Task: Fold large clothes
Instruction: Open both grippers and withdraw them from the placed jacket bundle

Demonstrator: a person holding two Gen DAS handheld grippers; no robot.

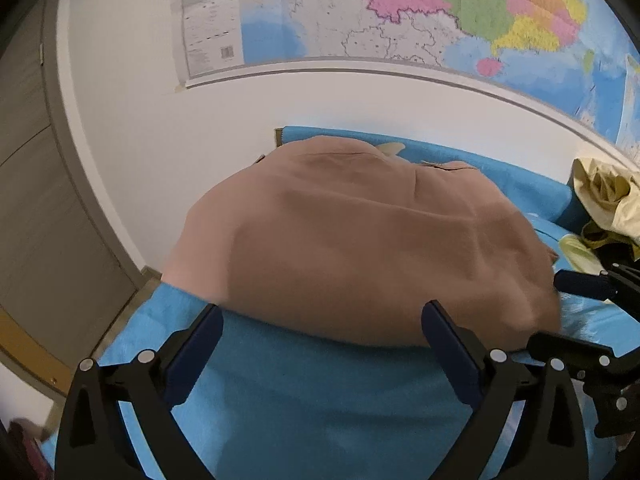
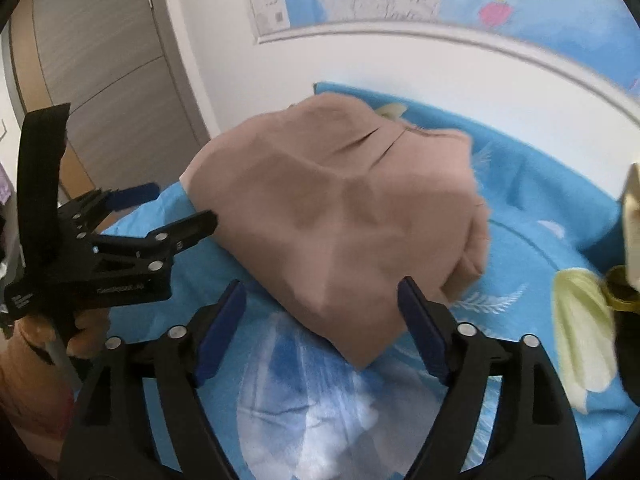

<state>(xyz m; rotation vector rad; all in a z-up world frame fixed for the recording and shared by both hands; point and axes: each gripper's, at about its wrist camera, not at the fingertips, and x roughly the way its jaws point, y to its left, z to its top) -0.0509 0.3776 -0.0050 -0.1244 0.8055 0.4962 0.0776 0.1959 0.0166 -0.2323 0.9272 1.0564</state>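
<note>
A large tan garment (image 1: 360, 240) lies folded in a rounded heap on the blue sheet (image 1: 320, 408). My left gripper (image 1: 323, 312) stands open at its near edge, and the pads do not press the cloth. Also open is my right gripper (image 2: 322, 286), with the near corner of the tan garment (image 2: 340, 220) lying between its blue fingers (image 2: 420, 328), loose. From the left wrist, the right gripper (image 1: 554, 310) shows at the garment's right edge. From the right wrist, the left gripper (image 2: 182, 204) shows at its left edge, held by a hand (image 2: 84, 332).
A pile of pale yellow clothes (image 1: 608, 196) lies at the right end of the sheet, with a yellow piece (image 2: 580, 332) close to my right gripper. A wall with a coloured map (image 1: 400, 12) runs behind. A grey door (image 1: 40, 200) stands at the left.
</note>
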